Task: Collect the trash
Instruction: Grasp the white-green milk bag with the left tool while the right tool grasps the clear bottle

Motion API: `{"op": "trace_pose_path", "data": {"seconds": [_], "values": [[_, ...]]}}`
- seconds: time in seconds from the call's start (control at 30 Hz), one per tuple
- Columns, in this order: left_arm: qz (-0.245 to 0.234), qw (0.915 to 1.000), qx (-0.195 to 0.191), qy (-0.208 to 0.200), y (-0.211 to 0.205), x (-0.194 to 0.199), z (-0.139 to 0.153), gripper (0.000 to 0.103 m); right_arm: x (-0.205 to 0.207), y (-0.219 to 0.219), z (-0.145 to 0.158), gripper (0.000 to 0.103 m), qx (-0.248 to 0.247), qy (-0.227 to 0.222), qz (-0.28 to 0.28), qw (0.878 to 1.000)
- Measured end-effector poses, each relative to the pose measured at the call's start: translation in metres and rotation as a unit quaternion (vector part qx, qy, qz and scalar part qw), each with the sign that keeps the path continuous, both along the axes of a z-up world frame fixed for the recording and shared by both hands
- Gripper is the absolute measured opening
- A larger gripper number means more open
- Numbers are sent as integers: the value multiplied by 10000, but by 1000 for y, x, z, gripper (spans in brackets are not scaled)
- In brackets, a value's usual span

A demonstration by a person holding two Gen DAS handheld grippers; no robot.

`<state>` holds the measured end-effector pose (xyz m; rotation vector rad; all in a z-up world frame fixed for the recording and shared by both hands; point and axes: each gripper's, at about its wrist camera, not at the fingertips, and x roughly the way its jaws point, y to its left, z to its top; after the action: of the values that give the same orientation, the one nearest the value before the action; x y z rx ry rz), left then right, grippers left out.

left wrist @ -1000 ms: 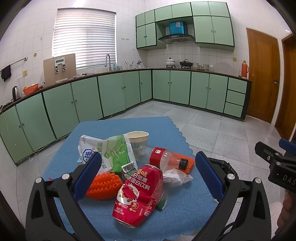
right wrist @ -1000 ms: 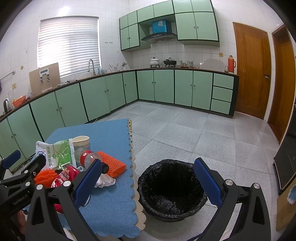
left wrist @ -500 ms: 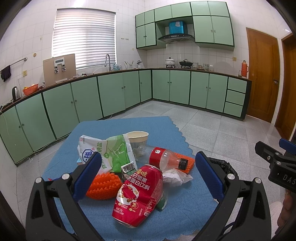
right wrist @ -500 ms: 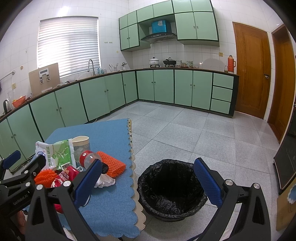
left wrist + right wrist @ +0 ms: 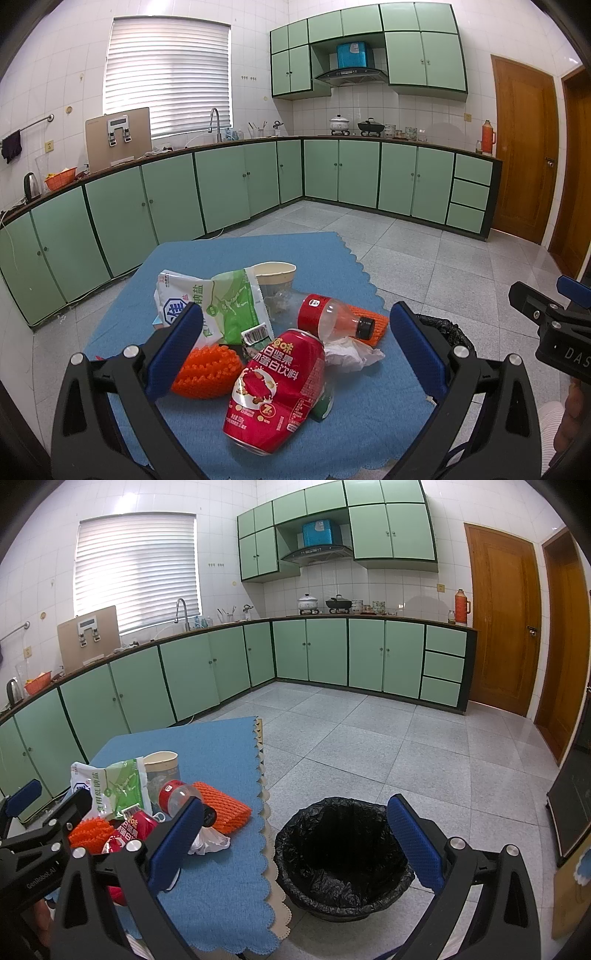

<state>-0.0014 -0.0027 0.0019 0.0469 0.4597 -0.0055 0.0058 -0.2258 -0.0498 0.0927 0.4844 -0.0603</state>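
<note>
- The left gripper [image 5: 291, 350] hangs spread wide over the near edge of the trash pile, gripping nothing; the red can [image 5: 277, 391] lies on its side between its fingers.
- The right gripper [image 5: 295, 845] is equally wide apart and empty, hovering above the bin [image 5: 343, 856], which stands on the floor just right of the table [image 5: 221, 897].
- The trash is all heaped on the blue cloth: can nearest, bottle [image 5: 332, 321] and tissue [image 5: 351, 354] to its right, orange brush [image 5: 207, 373] to its left, green bag [image 5: 218, 306] and cup [image 5: 275, 277] behind.
- Risk: the dented can is round and slick, so a pinch off its middle could squirt it out towards the table edge.
- Risk: closing on the can may also snag the bag or brush touching it, dragging them off.
- Risk: the bottle could roll off the right edge if nudged.
</note>
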Motion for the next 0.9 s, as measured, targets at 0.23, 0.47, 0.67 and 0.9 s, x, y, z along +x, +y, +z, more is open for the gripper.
{"op": "trace_pose_path", "data": {"seconds": [0.23,0.47,0.67,0.9], "values": [[3,10000,3,0,0,0,0,98,0,0,0,97,5,1,-6,10000],[76,9999,101,-10,12,3,-4,98,5,5,-3,97,-1,33,107,9999],[629,9977,259,63,51,11,-16,98,22,23,-10,89,75,71,482,9988],[1238,9918,248,214,104,19,-33,98,49,64,-26,80,83,173,1046,9943]]}}
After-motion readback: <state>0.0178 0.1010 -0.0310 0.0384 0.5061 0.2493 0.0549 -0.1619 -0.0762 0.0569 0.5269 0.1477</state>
